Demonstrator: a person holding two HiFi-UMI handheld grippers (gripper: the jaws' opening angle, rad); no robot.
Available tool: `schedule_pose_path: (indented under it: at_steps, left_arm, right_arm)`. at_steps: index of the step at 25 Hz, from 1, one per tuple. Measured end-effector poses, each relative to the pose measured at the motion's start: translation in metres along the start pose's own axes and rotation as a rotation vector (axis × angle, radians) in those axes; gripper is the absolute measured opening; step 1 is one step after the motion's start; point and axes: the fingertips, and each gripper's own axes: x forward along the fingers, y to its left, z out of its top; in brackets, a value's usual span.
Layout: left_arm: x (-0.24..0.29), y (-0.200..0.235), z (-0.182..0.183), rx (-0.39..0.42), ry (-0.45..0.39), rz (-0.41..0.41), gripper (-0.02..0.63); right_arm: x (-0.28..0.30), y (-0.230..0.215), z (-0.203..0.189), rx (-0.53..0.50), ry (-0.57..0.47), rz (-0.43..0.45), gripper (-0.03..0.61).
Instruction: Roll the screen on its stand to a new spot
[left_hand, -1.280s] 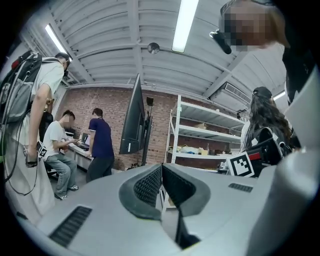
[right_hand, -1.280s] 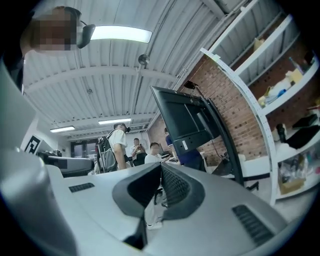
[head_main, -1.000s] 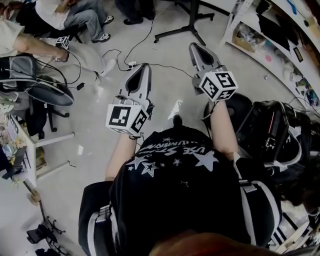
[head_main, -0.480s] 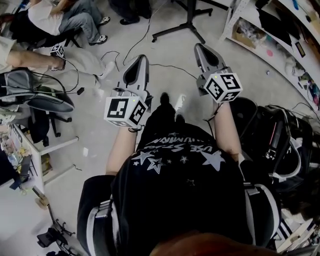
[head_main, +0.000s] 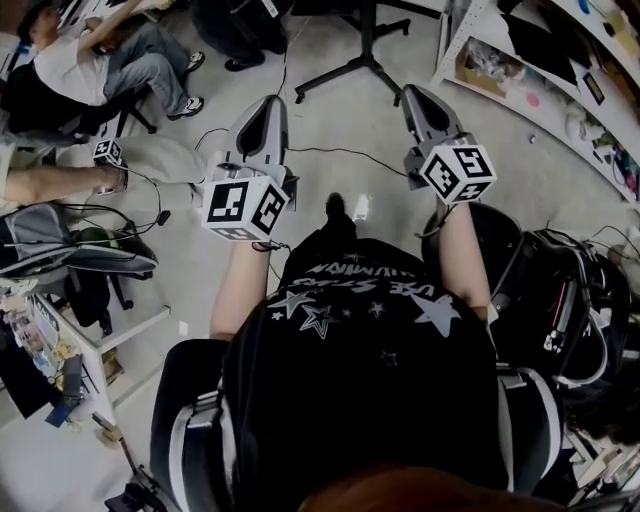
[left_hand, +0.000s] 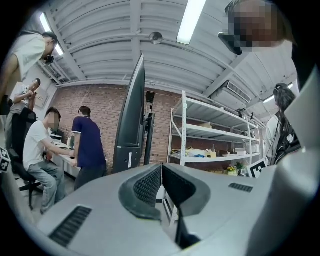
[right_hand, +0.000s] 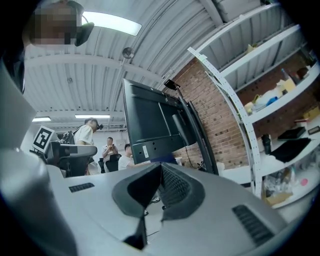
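Note:
The screen (right_hand: 150, 122) is a big dark panel on a black pole, seen from behind in the right gripper view. In the left gripper view the screen (left_hand: 131, 120) appears edge-on, upright ahead of me. Its black floor base (head_main: 350, 62) with spread legs lies at the top of the head view. My left gripper (head_main: 268, 104) (left_hand: 161, 167) points toward that base, shut with nothing between its pads. My right gripper (head_main: 414, 96) (right_hand: 161, 167) is held level beside it, also shut and empty. Neither gripper touches the stand.
White shelving (head_main: 540, 70) full of items runs along the right. A black bag and chair (head_main: 550, 290) stand close on my right. People sit at the upper left (head_main: 90, 60). An office chair (head_main: 70, 250), a desk (head_main: 60, 340) and floor cables (head_main: 300, 150) are nearby.
Both grippers have moved forward and up the head view, closer to the stand's base. The seated people have shifted down and left in the view. Both pairs of jaws stayed shut.

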Motion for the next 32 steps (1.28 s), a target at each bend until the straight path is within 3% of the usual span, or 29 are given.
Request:
schedule_pose_path:
  at_steps: [18,22,27,32]
  left_arm:
    - [0.096,0.107,0.031,0.012,-0.049,0.004,0.017]
    - [0.112,0.121,0.038,0.009,-0.047,-0.028,0.094]
    - [0.137,0.136,0.047,0.010,-0.054,-0.049,0.274]
    - [0.162,0.145,0.068,0.030,-0.112,-0.088,0.296]
  right_arm:
    - [0.110,-0.002,0.019,-0.041,-0.009,-0.026,0.008]
    - [0.124,-0.001,0.021,-0.048,-0.016,-0.037,0.008]
    - [0.141,-0.004,0.023,-0.054,-0.024,-0.050,0.008]
    - [0.160,-0.005,0.018,-0.043,-0.025,-0.059,0.008]
